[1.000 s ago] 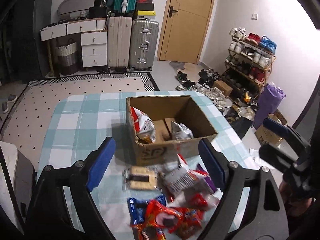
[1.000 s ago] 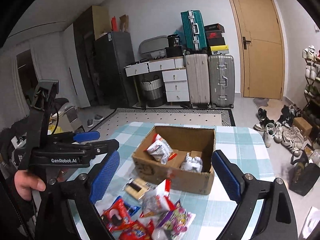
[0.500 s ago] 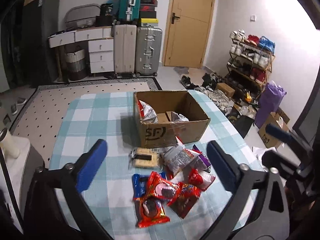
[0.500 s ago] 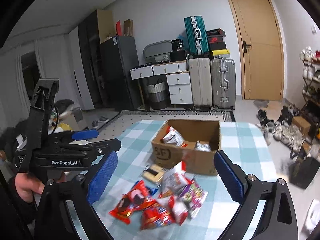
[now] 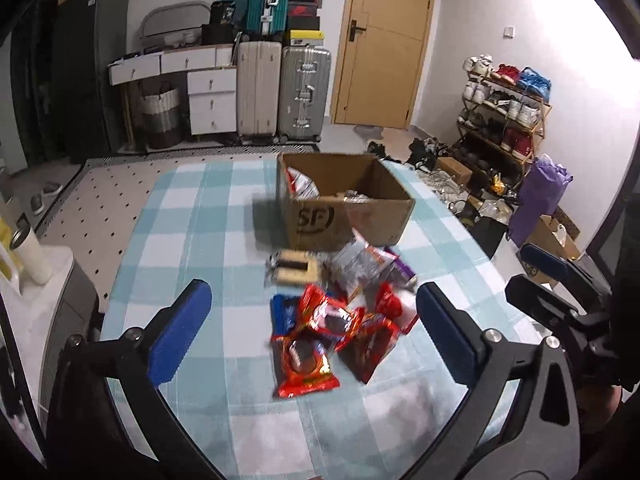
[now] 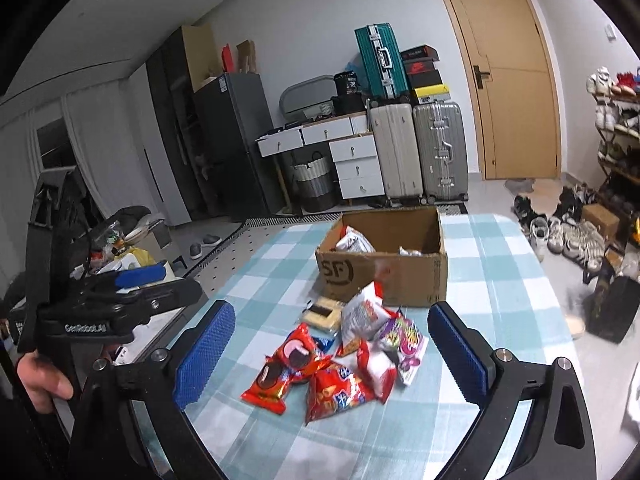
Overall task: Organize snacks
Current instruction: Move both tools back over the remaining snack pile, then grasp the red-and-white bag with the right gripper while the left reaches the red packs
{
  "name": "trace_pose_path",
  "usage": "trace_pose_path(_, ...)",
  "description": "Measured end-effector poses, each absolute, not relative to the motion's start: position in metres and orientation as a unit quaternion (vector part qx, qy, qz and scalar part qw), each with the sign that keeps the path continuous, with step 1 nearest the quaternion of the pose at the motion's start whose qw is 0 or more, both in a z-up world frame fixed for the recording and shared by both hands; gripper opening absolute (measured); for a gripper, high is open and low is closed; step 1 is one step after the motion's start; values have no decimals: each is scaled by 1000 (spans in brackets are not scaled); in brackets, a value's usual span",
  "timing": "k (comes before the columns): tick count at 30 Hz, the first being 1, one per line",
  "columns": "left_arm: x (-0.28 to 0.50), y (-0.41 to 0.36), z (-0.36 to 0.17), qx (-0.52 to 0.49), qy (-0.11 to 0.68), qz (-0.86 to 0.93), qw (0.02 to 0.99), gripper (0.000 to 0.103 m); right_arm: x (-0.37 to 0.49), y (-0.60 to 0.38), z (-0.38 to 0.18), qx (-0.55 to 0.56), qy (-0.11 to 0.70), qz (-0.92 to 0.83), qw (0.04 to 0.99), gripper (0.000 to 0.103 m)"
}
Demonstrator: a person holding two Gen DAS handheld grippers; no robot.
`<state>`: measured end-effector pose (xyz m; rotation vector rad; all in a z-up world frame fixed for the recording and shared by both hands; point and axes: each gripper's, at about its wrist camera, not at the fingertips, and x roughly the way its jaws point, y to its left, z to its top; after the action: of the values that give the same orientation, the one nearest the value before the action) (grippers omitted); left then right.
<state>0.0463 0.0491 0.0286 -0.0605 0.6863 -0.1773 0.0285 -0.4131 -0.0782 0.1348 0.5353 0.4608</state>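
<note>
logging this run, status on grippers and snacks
Left gripper open, empty. Right gripper open, empty. Snacks piled on table before box, few inside. Nothing in the way.

left wrist: above table [image 5: 192,216] | right wrist: same, shared cardboard box [image 6: 400,276]

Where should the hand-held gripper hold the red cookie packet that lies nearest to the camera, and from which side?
Probably at the near crimped edge of the red cookie packet, coming from above and from the camera side. The packet lies flat on the checked tablecloth, its far end overlaps other packets, and only the near edge is free. The right hand-held gripper is open.
</note>
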Motion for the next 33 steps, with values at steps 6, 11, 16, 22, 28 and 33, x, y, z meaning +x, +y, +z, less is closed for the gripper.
trace_pose_path(6,56,55,2,-57,357,-92,928,102,32,-414,-100,67,281,220,932,99)
trace_pose_path(11,66,54,-23,-60,366,-96,924,102,42,-416,-124,75,304,212,926,99)
trace_pose_path(16,76,53,-42,-62,374,-102,920,102,58,-410,-147,75,324,210,919,99)
trace_pose_path(22,92,51,-66,-67,387,-106,914,102,81,-409,-177,84,348,209,910,99)
trace_pose_path(28,105,52,-88,-67,404,-109,906,102,105,-410,-202,99,372,212,898,99)
trace_pose_path(33,118,54,-105,-73,419,-113,898,102,126,-409,-220,109,398,204,888,80)
